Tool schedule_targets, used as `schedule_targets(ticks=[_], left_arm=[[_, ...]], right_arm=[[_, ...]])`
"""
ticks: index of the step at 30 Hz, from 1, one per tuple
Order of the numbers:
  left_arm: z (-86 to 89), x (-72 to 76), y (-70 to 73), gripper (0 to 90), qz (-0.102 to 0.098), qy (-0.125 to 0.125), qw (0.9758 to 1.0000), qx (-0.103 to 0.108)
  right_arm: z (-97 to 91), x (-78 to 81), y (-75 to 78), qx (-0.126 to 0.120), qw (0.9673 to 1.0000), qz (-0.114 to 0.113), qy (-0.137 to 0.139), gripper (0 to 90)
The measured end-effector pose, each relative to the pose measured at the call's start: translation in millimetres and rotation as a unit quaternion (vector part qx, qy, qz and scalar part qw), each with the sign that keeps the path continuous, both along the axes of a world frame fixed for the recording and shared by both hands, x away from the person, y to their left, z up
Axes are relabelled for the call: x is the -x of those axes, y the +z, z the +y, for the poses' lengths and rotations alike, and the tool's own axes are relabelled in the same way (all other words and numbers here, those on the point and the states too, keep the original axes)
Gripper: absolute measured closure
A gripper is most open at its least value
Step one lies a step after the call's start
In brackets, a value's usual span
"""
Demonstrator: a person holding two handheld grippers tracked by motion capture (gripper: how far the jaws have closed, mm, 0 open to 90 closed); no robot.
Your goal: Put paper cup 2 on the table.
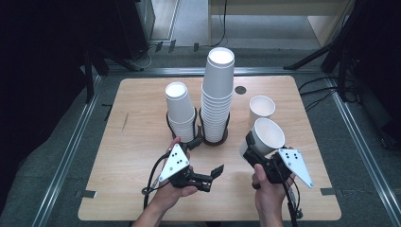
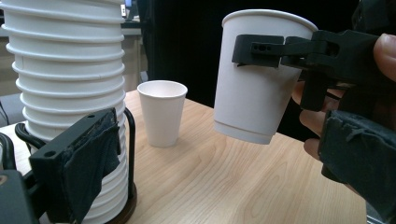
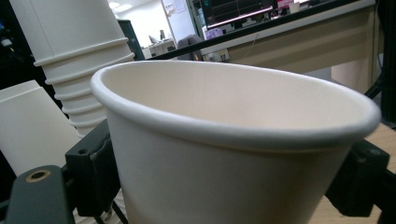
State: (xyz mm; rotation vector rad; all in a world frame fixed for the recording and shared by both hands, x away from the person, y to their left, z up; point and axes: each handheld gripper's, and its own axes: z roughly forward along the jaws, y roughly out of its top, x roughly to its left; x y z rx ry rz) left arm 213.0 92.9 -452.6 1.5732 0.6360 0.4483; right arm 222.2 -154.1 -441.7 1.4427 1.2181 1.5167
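My right gripper (image 1: pixel 257 147) is shut on a white paper cup (image 1: pixel 267 135) and holds it tilted above the table's right half. In the right gripper view the cup (image 3: pixel 224 140) sits between both black jaws with its mouth open to the camera. The left gripper view shows that cup (image 2: pixel 254 93) clear of the tabletop, clamped near its rim. My left gripper (image 1: pixel 212 178) is open and empty, low over the table's front middle and aimed toward the held cup. A tall stack of cups (image 1: pixel 218 92) and a shorter stack (image 1: pixel 179 111) stand in black wire holders.
A single white cup (image 1: pixel 261 109) stands upright on the wooden table (image 1: pixel 137 142) behind the held one, also in the left gripper view (image 2: pixel 162 112). The tall stack (image 2: pixel 65 84) is close beside my left jaw. A small dark disc (image 1: pixel 240 89) lies near the back edge.
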Motion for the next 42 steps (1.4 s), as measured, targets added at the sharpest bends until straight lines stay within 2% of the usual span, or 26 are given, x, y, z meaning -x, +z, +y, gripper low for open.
schedule_targets(ticks=[4,7,14,23,27,30,35,39,42], left_arm=[[0.3,-0.6,-0.7,0.0,0.001,0.0,1.0,-0.001],[0.3,-0.7,-0.9,0.0,0.002,0.0,1.0,-0.001],[0.8,-1.2,-1.1,0.0,0.002,0.001,1.0,-0.002],[1.3,-1.2,-1.1,0.0,0.002,0.002,1.0,-0.001],[1.2,-1.7,-1.7,0.0,0.003,0.002,1.0,-0.002],[1.1,-2.0,-2.2,0.0,0.004,0.002,1.0,-0.003],[1.4,-3.3,-3.6,0.0,0.006,0.003,1.0,-0.004],[0.5,-4.3,-5.6,0.0,0.009,0.003,0.9999,-0.006],[-0.6,-4.8,-5.9,0.0,0.008,0.002,0.9999,-0.007]], right_arm=[[0.5,0.3,0.5,0.035,0.9993,-0.009,-0.008,13.7],[1.1,0.5,0.9,0.068,0.9974,-0.018,-0.014,13.7],[0.0,-0.2,-0.2,0.108,0.9935,-0.025,-0.025,13.7],[4.3,0.3,-2.5,0.173,0.9832,-0.042,-0.041,13.7],[4.9,0.4,-3.8,0.188,0.98,-0.048,-0.042,13.7],[5.2,-0.2,-4.6,0.188,0.9803,-0.047,-0.039,13.7],[5.3,-2.5,-7.5,0.196,0.9787,-0.045,-0.039,13.7],[5.8,-3.6,-9.3,0.21,0.9759,-0.048,-0.038,13.7],[4.9,-5.6,-11.0,0.21,0.976,-0.045,-0.039,13.6]])
